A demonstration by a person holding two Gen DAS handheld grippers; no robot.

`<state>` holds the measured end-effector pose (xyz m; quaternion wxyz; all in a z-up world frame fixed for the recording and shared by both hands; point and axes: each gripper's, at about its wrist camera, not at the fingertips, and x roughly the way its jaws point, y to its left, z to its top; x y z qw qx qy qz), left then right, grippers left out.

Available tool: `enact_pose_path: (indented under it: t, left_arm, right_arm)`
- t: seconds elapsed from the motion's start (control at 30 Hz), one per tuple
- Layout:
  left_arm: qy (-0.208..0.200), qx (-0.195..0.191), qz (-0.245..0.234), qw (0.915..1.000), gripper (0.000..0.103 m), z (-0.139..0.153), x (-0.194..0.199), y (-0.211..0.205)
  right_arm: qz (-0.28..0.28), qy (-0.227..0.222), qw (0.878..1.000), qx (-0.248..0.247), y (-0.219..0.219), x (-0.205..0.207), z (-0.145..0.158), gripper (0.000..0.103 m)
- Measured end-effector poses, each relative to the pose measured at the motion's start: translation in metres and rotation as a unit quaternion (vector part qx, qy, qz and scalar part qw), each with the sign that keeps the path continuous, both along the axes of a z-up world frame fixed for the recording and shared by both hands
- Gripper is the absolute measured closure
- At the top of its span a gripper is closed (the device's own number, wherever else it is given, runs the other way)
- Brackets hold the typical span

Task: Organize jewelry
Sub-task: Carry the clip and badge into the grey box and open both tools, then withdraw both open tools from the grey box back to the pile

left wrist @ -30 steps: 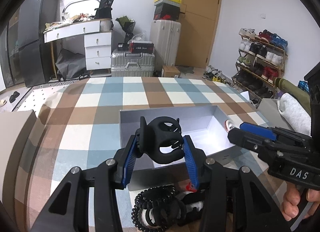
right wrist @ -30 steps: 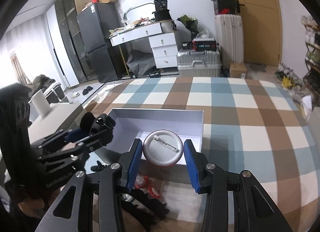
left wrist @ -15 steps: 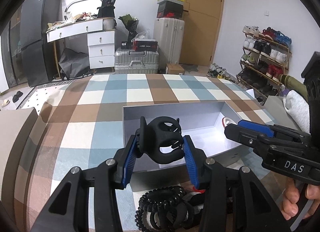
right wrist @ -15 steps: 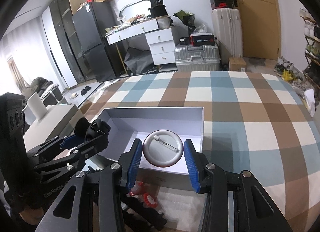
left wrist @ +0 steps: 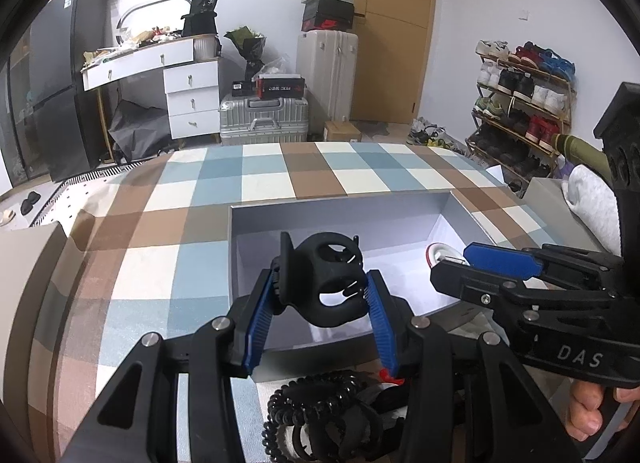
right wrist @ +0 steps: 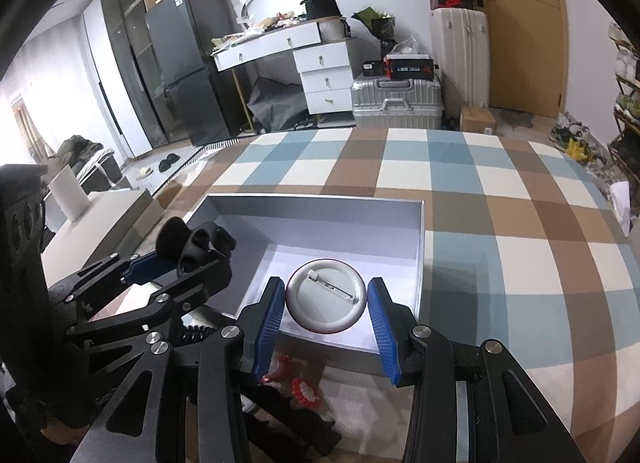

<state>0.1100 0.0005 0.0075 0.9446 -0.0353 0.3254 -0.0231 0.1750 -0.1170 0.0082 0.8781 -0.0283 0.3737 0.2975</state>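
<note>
My left gripper (left wrist: 322, 283) is shut on a black hair claw clip (left wrist: 326, 275) and holds it above the near left part of an open grey box (left wrist: 340, 202). My right gripper (right wrist: 326, 297) is shut on a round pin badge (right wrist: 326, 295), its silver back and pin facing me, over the box's (right wrist: 316, 201) near right corner. In the left wrist view the right gripper (left wrist: 460, 267) comes in from the right with the badge's red edge (left wrist: 434, 255) showing. In the right wrist view the left gripper (right wrist: 188, 259) with the clip (right wrist: 196, 243) is at the left. The box floor looks bare.
The box sits on a table with a brown, blue and white checked cloth (left wrist: 168, 223). Black spiral hair ties (left wrist: 312, 399) and small red ornaments (right wrist: 304, 389) lie in front of the box, under my grippers. A hand (left wrist: 588, 411) grips the right handle. A pale block (right wrist: 100, 219) stands left.
The right gripper has edged a little forward, so the badge hangs further over the box. The left gripper has stayed put. Both grips are unchanged.
</note>
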Motion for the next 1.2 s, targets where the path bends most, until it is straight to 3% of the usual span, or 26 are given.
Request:
enact_pose_path:
  t: [0.47, 0.6, 0.7, 0.73, 0.77, 0.83, 0.9, 1.0, 1.1, 1.2]
  left_arm:
    - [0.000, -0.002, -0.002, 1.0000, 0.064, 0.000, 0.000, -0.002]
    - [-0.002, -0.019, -0.001, 0.9998, 0.064, 0.001, -0.002, 0.001]
    - [-0.003, -0.038, 0.000, 0.9993, 0.063, 0.002, -0.003, 0.006]
    - [-0.005, -0.039, 0.001, 0.9992, 0.060, 0.003, -0.004, 0.006]
    - [-0.008, -0.039, 0.002, 0.9992, 0.056, 0.004, -0.005, 0.006]
    - [-0.015, -0.039, 0.005, 0.9991, 0.039, 0.006, -0.008, 0.007]
    - [-0.024, -0.048, 0.001, 0.9986, 0.032, 0.008, -0.012, 0.008]
    - [-0.032, -0.048, 0.008, 0.9983, 0.018, 0.011, -0.019, 0.011]
    - [-0.035, -0.046, 0.020, 0.9981, 0.016, 0.012, -0.026, 0.016]
    - [-0.034, -0.046, 0.035, 0.9977, 0.001, 0.011, -0.031, 0.021]
  right_arm:
    - [0.005, 0.002, 1.000, 0.004, -0.002, 0.000, 0.000, 0.061]
    - [0.005, 0.003, 1.000, 0.008, -0.002, -0.001, 0.000, 0.061]
    - [0.012, -0.008, 1.000, 0.020, -0.004, -0.006, 0.005, 0.044]
    - [0.012, -0.016, 1.000, 0.022, -0.005, -0.008, 0.007, 0.037]
    - [0.010, -0.030, 0.999, 0.019, -0.006, -0.012, 0.011, 0.036]
    - [0.006, -0.044, 0.999, 0.008, -0.006, -0.016, 0.015, 0.036]
    - [0.005, -0.045, 0.999, 0.005, -0.007, -0.019, 0.017, 0.032]
    - [-0.003, -0.044, 0.999, 0.008, -0.014, -0.021, 0.018, 0.018]
    - [-0.011, -0.038, 0.999, 0.005, -0.024, -0.023, 0.017, 0.010]
    - [-0.020, -0.031, 0.999, -0.001, -0.032, -0.026, 0.016, 0.001]
